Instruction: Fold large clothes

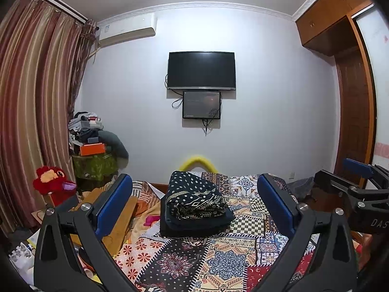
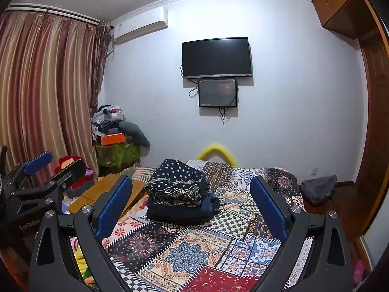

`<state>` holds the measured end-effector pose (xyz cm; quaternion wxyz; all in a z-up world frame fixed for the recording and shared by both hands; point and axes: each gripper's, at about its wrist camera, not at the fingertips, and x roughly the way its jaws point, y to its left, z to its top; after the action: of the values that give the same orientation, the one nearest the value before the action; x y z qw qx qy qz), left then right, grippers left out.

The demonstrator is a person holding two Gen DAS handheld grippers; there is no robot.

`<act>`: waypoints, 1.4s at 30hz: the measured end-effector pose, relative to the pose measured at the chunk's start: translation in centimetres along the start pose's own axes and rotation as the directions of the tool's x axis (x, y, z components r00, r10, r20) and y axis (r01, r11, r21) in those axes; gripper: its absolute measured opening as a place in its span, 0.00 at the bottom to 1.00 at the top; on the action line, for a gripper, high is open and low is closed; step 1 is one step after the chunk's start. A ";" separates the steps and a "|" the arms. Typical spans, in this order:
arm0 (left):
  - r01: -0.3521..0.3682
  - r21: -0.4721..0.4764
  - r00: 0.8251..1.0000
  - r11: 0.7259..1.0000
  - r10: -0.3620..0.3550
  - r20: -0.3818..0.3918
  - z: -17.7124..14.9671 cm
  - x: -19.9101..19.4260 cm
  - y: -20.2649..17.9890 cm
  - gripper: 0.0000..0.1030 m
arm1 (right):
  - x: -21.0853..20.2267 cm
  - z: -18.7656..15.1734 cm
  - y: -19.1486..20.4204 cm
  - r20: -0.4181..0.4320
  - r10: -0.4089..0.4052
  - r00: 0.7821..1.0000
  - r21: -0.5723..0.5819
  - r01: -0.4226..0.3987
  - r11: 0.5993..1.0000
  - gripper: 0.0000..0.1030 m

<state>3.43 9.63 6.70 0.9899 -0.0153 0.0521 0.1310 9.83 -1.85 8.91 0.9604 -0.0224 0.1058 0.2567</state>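
Observation:
A folded dark patterned garment point(image 1: 194, 199) lies on top of a folded navy garment point(image 1: 192, 226) on the patchwork bedspread point(image 1: 218, 262). The same stack point(image 2: 177, 189) shows in the right wrist view on the bedspread point(image 2: 194, 255). My left gripper point(image 1: 194, 204) is open and empty, held above the bed in front of the stack. My right gripper point(image 2: 192, 206) is open and empty, also short of the stack. The right gripper shows at the left wrist view's right edge point(image 1: 345, 182). The left gripper shows at the right wrist view's left edge point(image 2: 58, 168).
A TV point(image 1: 201, 70) and a smaller screen point(image 1: 201, 105) hang on the far wall. A cluttered stand point(image 1: 94, 150) and a red plush toy point(image 1: 53, 182) sit by the curtains at left. A wardrobe point(image 1: 352, 97) stands right. A grey bag point(image 2: 318, 187) lies on the floor.

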 end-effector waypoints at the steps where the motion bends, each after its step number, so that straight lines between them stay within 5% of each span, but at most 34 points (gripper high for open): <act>1: 0.001 -0.001 1.000 1.000 -0.001 -0.001 0.0 0.0 0.0 1.00 | 0.0 0.0 0.0 -0.001 0.000 1.000 0.001 0.000 1.000 0.94; 42: 0.061 -0.020 0.998 0.998 -0.061 -0.030 -0.4 0.6 -0.3 1.00 | 0.4 -0.1 -0.3 -0.003 -0.009 1.000 0.021 0.009 1.000 0.95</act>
<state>4.07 9.46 6.28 0.9923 -0.0281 0.0656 0.1010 10.31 -1.90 8.70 0.9616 -0.0132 0.1096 0.2514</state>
